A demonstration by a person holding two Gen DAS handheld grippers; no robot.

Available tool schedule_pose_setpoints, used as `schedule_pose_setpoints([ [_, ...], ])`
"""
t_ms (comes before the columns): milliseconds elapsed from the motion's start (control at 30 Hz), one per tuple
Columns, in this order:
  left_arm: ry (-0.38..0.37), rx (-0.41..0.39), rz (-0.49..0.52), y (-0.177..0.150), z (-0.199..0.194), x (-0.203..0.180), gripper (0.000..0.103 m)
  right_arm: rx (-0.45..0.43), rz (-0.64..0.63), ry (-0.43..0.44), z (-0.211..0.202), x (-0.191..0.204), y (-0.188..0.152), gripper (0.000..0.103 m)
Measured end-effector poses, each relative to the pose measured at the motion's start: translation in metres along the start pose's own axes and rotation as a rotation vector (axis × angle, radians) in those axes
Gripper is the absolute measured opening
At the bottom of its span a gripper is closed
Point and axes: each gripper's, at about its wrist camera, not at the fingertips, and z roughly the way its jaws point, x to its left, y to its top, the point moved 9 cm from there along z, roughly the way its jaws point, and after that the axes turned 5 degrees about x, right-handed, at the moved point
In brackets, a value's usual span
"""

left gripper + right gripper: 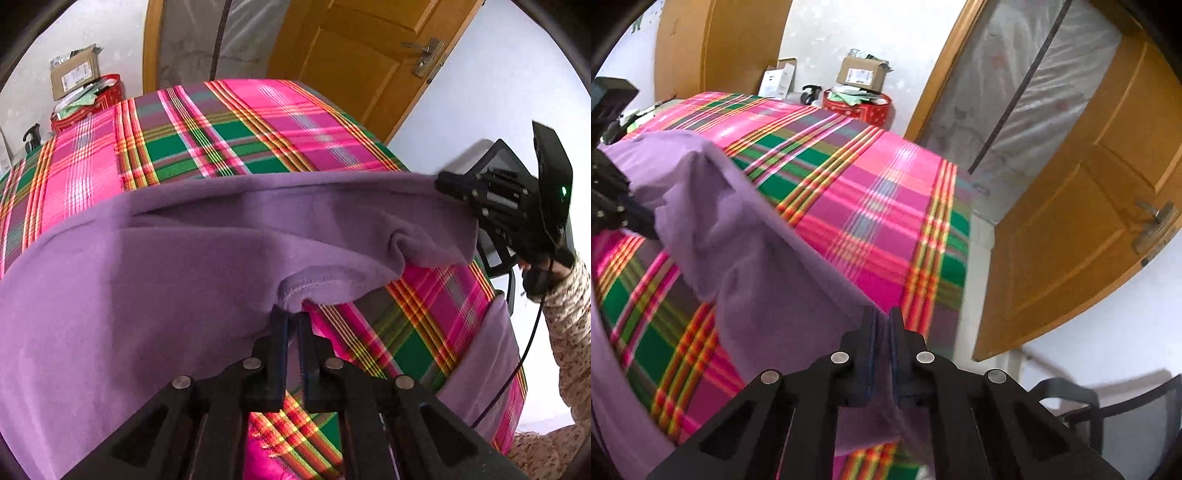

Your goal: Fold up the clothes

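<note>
Gripping a purple fleece garment (pixel 177 266) by two points of one edge, both claws stand closed on cloth. In the left wrist view the left claw (pixel 293 317) pinches a stitched hem at lower centre, and the right claw (pixel 448 184) bites the same edge at the right of the frame, held by a hand (pixel 543 271) in a speckled sleeve. In the right wrist view the right claw (pixel 882 325) has purple fabric running between its fingers at lower centre, and the left claw (pixel 646 225) shows at the left margin with the cloth stretched between the two.

The garment lies across a surface covered by a pink and green plaid cloth (pixel 236 125); whether that is a bed or a desk cannot be told. Most of the fleece fills the middle and lower left of the left wrist view, with the held edge lifted off the plaid and another purple part hanging at the lower right border.

By my reading the step in hand is the first fold: the edge is gathered and raised but not yet laid over. The next move calls for carrying both claws together across the garment, keeping the edge taut and level so it lands straight, then releasing.
</note>
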Motion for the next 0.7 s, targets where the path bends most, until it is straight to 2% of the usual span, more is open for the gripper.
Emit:
schedule_pose_setpoints([
  [200, -0.025, 0.000, 0.017, -0.003, 0.002, -0.004, 0.003, -0.008, -0.002, -0.065, 0.017, -0.028, 0.030, 0.004],
  [367, -0.045, 0.010, 0.002, -0.006, 0.007, -0.002, 0.002, 0.008, 0.025, -0.081, 0.035, -0.047, 0.044, 0.004],
  [533, -0.051, 0.013, -0.004, -0.007, 0.008, -0.001, 0.002, 0.004, 0.148, 0.026, 0.037, -0.058, 0.036, 0.005],
  [600, -0.051, 0.013, -0.005, -0.008, 0.007, -0.001, 0.002, 0.005, 0.183, 0.044, 0.035, -0.062, 0.030, 0.009],
  [700, -0.051, 0.013, -0.009, -0.009, 0.006, -0.001, 0.002, 0.006, 0.237, 0.069, 0.030, -0.068, 0.021, 0.019],
])
